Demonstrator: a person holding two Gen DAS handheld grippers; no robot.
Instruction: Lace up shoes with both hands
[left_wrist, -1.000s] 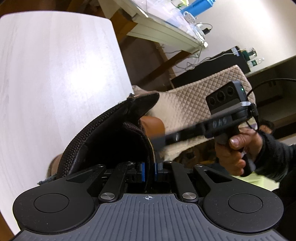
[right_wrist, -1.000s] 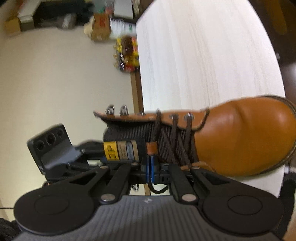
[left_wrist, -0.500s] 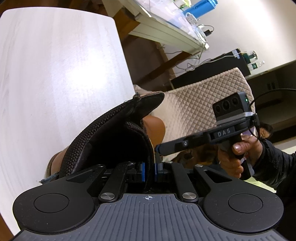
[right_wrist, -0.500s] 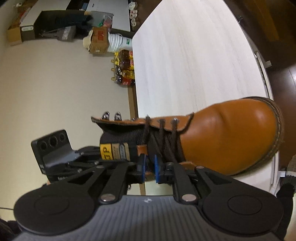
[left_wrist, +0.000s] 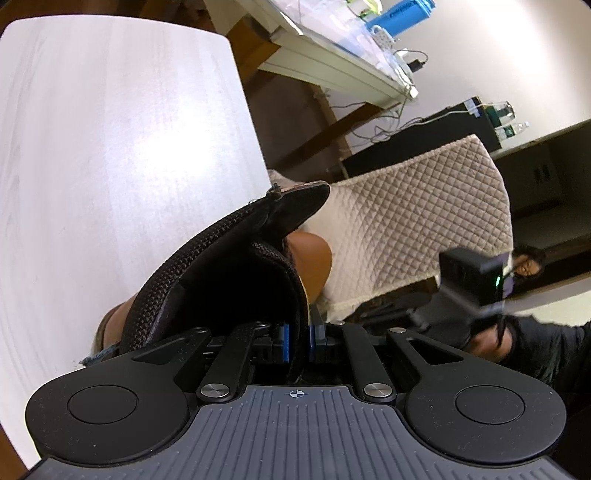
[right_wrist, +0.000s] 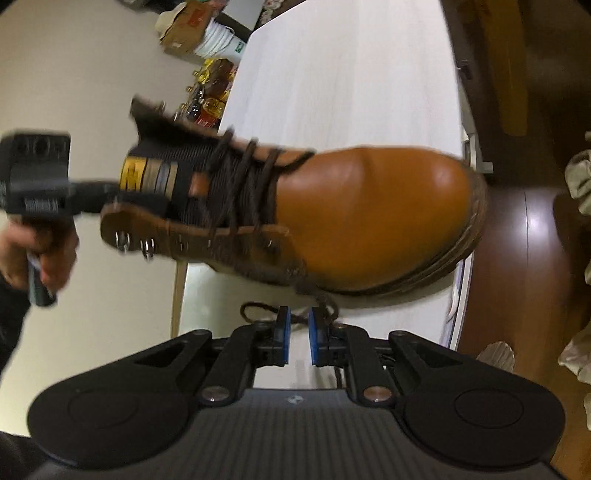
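We log the tan leather boot (right_wrist: 369, 214) lying across the white table (right_wrist: 351, 85), filling the middle of the right wrist view with its toe toward the right edge. The dark brown lace (right_wrist: 251, 184) is crossed through the lower eyelets only; the metal hooks (right_wrist: 147, 249) on the near flap at centre left stand bare, so by our judgement the lower lacing is done and the upper hooks and the final knot are left. The right gripper (right_wrist: 297, 338) sits at bottom centre with its blue pads apart and a clear gap between them; its jaws have just been opening, and nothing is pressed between them, though a loose loop of lace (right_wrist: 258, 310) lies on the table just in front of the fingertips. In the left wrist view the left gripper (left_wrist: 297, 341) is nearly closed at bottom centre, its blue pads pinching the padded black collar edge (left_wrist: 295, 295) of the boot and so steadying it. Hard to make out: the far flap's hooks are blurred at upper left of the right view, the free lace ends cannot be traced past the loop, and the boot's laced front is wholly hidden from the left camera behind the tongue and lining. The person's hand (right_wrist: 40, 254) on the left handle is smeared by motion.
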